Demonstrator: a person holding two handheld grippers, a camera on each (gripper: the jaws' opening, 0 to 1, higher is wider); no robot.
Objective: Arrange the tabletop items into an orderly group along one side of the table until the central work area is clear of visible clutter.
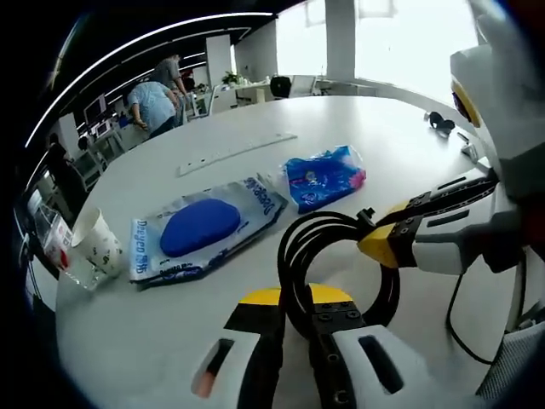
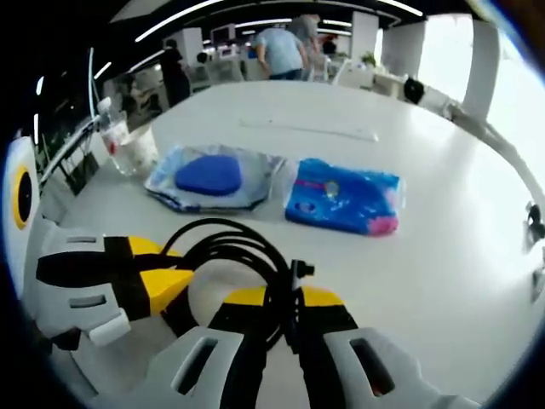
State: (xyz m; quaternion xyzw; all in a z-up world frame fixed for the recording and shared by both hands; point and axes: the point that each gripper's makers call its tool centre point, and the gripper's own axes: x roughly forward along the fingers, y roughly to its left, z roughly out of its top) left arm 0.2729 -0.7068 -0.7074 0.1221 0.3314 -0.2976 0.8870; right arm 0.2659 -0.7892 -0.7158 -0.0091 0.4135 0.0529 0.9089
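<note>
Left gripper view: white table (image 1: 358, 128); flat glove packet (image 1: 200, 230), blue tissue pack (image 1: 324, 176), paper cup (image 1: 100, 243) at the edge. Black cable coil (image 1: 328, 256), springy and light, lies nearest me; my left gripper (image 1: 294, 319) and right gripper (image 2: 281, 311) both pinch its loops. Right gripper view adds a plastic bottle (image 2: 109, 128).

Left gripper view: we see the coiled cable (image 1: 336, 256) on the table (image 1: 358, 128), nearest the camera. Behind it, to the left, lies the flat pouch (image 1: 204, 230); the tissue pack (image 1: 324, 177) sits just beside the pouch, on its right. The paper cup (image 1: 98, 243) stands at the left table edge, w/ a long strip (image 1: 237, 153) farther back.
</note>
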